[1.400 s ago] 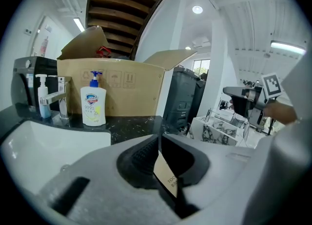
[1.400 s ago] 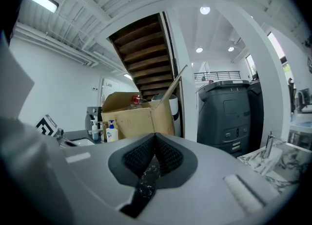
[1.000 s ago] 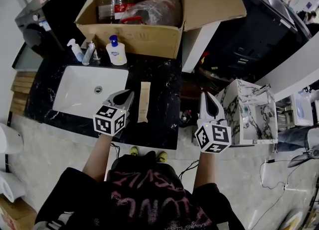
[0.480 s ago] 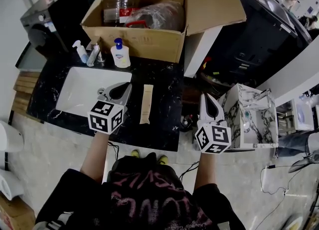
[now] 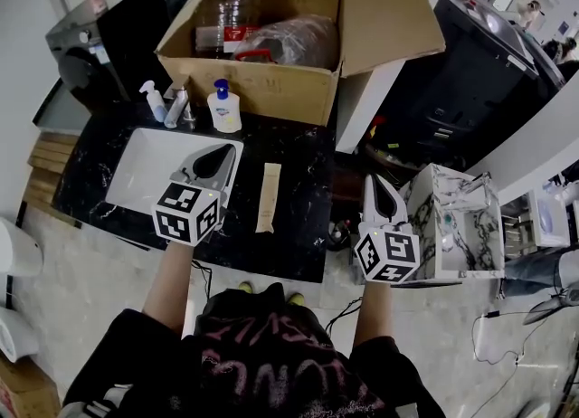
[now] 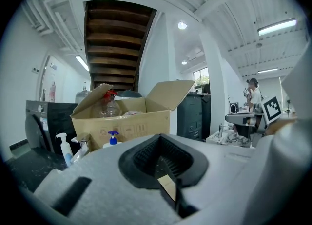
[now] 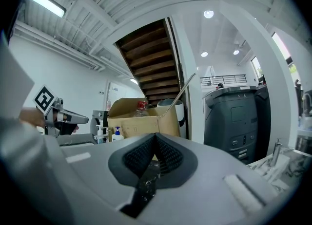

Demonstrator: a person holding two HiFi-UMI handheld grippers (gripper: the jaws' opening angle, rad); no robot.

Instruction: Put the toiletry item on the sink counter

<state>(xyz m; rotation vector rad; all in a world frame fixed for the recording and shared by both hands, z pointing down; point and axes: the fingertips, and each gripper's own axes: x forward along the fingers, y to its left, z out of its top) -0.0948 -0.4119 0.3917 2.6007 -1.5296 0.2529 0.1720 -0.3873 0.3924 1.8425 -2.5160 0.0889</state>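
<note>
Toiletry tube (image 5: pixel 268 196) lies flat on worktop (image 5: pixel 303 226) at sink's (image 5: pixel 136 167) 3 o'clock; left gripper (image 5: pixel 226 152) and right gripper (image 5: pixel 374 183) jaws closed, empty, so I'd pull clear without nudging it.

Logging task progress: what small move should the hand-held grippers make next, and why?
Probably just draw both back: the toiletry tube already lies flat on the sink counter, and the left hand-held gripper and right hand-held gripper are shut and empty.
</note>
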